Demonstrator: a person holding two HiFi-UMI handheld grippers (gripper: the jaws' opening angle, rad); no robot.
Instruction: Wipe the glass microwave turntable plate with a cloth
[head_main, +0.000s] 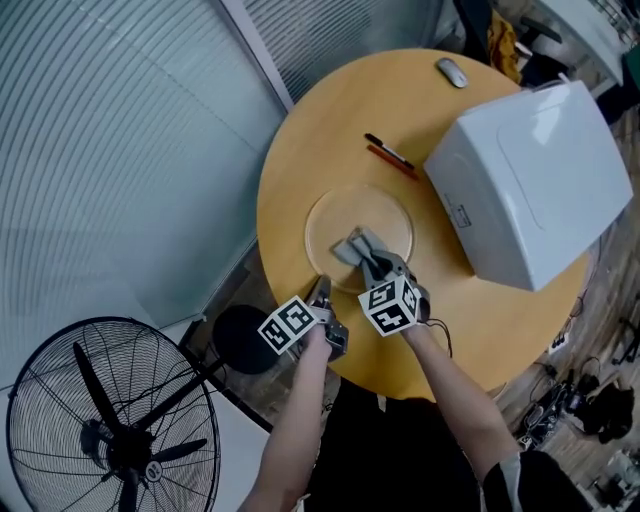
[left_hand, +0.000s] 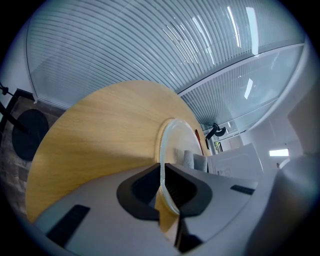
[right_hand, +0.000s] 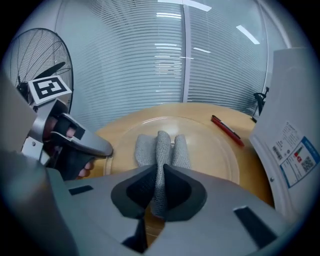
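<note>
A clear glass turntable plate (head_main: 385, 205) lies flat on the round wooden table (head_main: 310, 150). My left gripper (head_main: 320, 293) is shut on the plate's near-left rim (left_hand: 164, 150), which runs edge-on between its jaws. My right gripper (head_main: 385, 268) is shut on a grey cloth (head_main: 355, 246), and the cloth (right_hand: 159, 145) lies bunched in folds on the near part of the plate (right_hand: 220, 145). From the right gripper view the left gripper (right_hand: 107, 150) sits at the plate's left edge.
A white microwave (head_main: 530, 185) stands on the table's right side. A red pen (head_main: 392, 160) and a black pen (head_main: 388, 148) lie just beyond the plate, a small grey object (head_main: 451, 71) at the far edge. A floor fan (head_main: 110, 420) stands below left.
</note>
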